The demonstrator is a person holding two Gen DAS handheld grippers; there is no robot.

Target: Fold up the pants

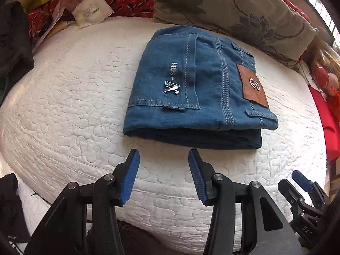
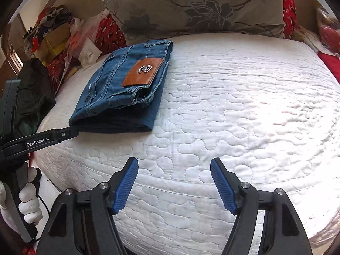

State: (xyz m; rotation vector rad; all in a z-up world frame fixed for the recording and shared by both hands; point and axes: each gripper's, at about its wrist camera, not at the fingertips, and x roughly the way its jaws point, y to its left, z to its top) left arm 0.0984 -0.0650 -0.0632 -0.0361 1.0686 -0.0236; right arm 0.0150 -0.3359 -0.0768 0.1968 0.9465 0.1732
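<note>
A: Where does the left wrist camera look from?

B: From behind its own 2 fingers [image 1: 127, 180], tilted down at the white quilt [image 1: 74, 106], with the folded jeans [image 1: 191, 80] near and dead ahead.

A: And the right wrist camera?

B: Same downward tilt over the quilt [image 2: 233, 106], but off to the side, so the jeans [image 2: 119, 85] sit up and left.

A: What do both share?

B: The quilt, the jeans, the floral pillow [image 1: 233, 10] [image 2: 191, 6] behind them.
</note>
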